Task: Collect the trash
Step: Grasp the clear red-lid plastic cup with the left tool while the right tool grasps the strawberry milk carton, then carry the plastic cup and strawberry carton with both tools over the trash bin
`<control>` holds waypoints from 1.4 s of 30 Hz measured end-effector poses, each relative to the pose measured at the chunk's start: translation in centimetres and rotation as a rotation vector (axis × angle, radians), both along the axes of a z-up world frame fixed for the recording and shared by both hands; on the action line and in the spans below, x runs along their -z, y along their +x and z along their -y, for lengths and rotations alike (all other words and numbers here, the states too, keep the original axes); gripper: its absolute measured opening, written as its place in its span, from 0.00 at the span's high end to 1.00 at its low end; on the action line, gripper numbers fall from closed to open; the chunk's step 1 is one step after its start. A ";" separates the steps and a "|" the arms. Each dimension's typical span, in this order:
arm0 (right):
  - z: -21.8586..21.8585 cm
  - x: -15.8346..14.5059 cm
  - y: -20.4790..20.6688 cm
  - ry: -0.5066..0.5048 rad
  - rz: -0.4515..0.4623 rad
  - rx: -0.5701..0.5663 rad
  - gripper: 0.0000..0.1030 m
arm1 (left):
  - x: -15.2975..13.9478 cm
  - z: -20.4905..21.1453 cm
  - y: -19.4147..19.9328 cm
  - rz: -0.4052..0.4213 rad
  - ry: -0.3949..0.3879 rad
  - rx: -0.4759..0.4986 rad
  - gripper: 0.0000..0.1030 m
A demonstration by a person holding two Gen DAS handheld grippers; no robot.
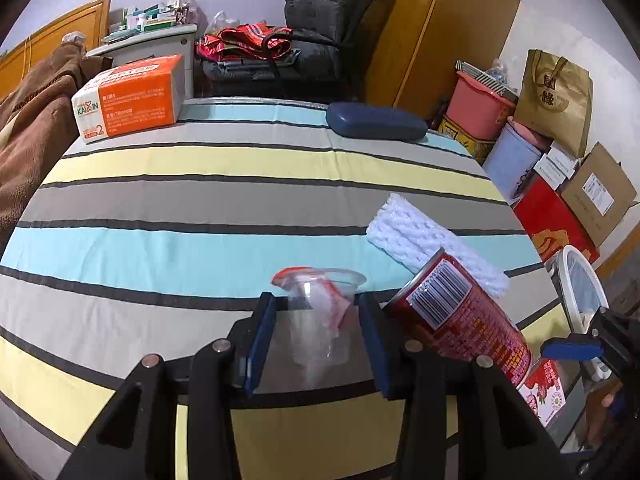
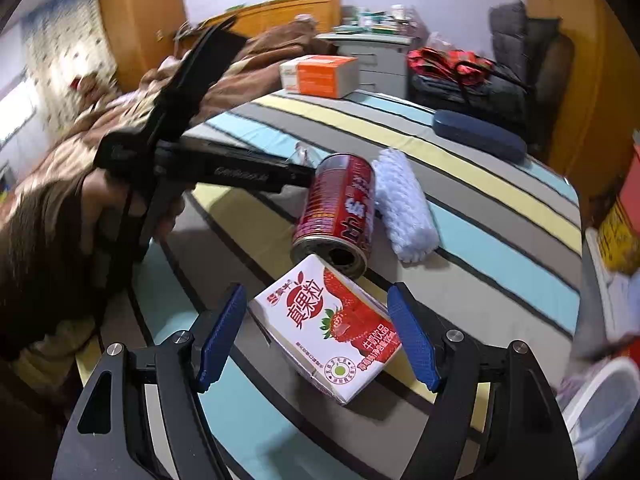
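Red can [image 2: 338,210] on its side (mouth toward right gripper [image 2: 316,334]), both grippers' fingers open, ungripping.

Even, soft indoor light with faint shadows; strong fisheye bending and dark corners (both views), and motion blur smears the right wrist view's edges.

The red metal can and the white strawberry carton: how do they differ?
The red metal can is round and lies on its side; the white strawberry carton is box-shaped, between the right gripper's open jaws. The can lies outside them. Both rest on the striped cloth.
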State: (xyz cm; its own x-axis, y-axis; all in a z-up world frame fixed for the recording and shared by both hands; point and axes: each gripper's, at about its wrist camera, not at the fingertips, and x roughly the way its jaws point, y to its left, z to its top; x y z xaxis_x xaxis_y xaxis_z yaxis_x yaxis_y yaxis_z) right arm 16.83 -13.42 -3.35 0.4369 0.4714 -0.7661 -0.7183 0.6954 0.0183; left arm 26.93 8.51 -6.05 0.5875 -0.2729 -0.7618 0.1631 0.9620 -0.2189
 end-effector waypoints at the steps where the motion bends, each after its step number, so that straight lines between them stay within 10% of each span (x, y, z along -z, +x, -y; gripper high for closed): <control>1: -0.2 0.0 -0.1 -0.023 0.008 -0.019 0.28 | 0.0 0.2 0.0 -0.002 0.008 0.006 0.56; 12: -0.7 0.4 0.7 -0.144 -0.030 -0.101 0.27 | 0.0 0.7 0.0 0.005 0.040 0.018 0.57; 42: 7.6 -1.8 -2.8 0.088 0.019 0.359 0.40 | -5.7 4.5 -7.6 0.148 0.041 0.075 0.69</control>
State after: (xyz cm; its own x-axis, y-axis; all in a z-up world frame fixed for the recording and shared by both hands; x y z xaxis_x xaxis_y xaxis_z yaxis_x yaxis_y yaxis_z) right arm 14.02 -21.02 -1.54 0.6002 0.3492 -0.7196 -0.4293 0.8998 0.0786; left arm 19.33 4.05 -0.33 0.6729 -0.2909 -0.6801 0.2625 0.9535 -0.1481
